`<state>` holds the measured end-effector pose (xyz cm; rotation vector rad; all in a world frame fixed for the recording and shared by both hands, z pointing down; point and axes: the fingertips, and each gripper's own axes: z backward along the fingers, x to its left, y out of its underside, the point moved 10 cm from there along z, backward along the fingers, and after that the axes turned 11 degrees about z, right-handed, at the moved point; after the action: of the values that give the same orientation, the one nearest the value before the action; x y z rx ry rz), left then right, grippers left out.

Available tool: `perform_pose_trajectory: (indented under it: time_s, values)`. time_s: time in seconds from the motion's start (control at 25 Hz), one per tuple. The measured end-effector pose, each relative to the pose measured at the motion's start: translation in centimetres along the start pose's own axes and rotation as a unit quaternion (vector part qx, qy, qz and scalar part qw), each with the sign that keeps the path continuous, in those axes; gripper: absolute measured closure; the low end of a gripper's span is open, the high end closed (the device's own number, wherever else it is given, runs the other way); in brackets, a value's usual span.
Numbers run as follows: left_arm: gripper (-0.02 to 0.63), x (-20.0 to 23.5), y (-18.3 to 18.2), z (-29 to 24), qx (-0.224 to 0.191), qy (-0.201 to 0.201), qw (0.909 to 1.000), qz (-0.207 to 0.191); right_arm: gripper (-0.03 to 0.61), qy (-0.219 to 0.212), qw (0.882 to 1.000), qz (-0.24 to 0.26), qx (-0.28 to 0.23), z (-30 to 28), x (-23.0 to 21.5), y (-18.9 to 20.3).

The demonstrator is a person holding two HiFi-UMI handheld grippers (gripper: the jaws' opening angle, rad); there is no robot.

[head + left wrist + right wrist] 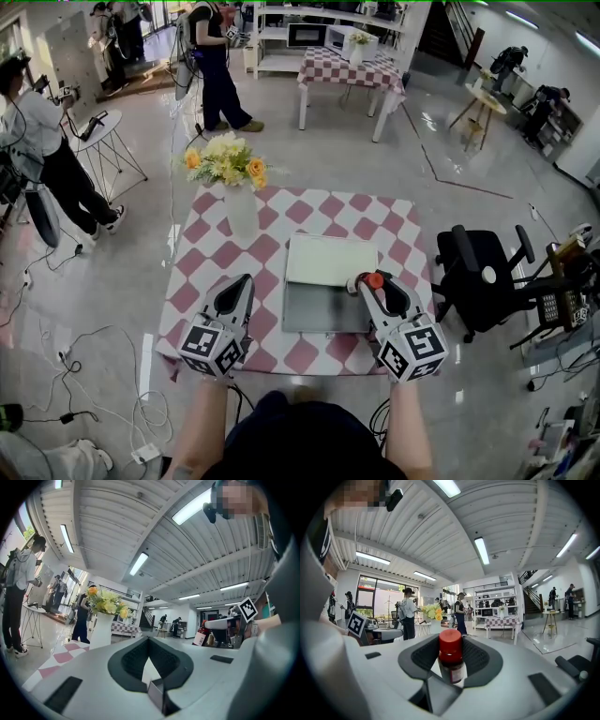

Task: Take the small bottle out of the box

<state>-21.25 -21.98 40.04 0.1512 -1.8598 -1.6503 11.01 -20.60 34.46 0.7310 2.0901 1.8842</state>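
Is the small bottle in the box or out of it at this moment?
Out. The right gripper holds the small bottle upright, red cap up, raised clear of the open box, whose inside looks bare.

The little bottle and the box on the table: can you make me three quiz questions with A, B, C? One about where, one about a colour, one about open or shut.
1. Where is the small bottle?
A) between the jaws of the right gripper
B) on the floor
C) among the flowers

2. What colour is its cap?
A) blue
B) red
C) green

3. How is the box?
A) lid shut
B) lid open
C) upside down

Answers: 1 A, the right gripper view shows it upright between the jaws; 2 B, the cap looks red in both views; 3 B, the white lid is tipped back and the grey inside shows.
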Motion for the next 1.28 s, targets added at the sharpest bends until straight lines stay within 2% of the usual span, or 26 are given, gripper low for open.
perform_pose_trajectory:
  time_s: [1.28]
  values:
    - [0.612,-0.2,-3.4,1.0,-0.034,0.004,0.9993,-0.018,0.430,-0.002,0.999,0.009,-0.038,0.0,1.0,-2.7]
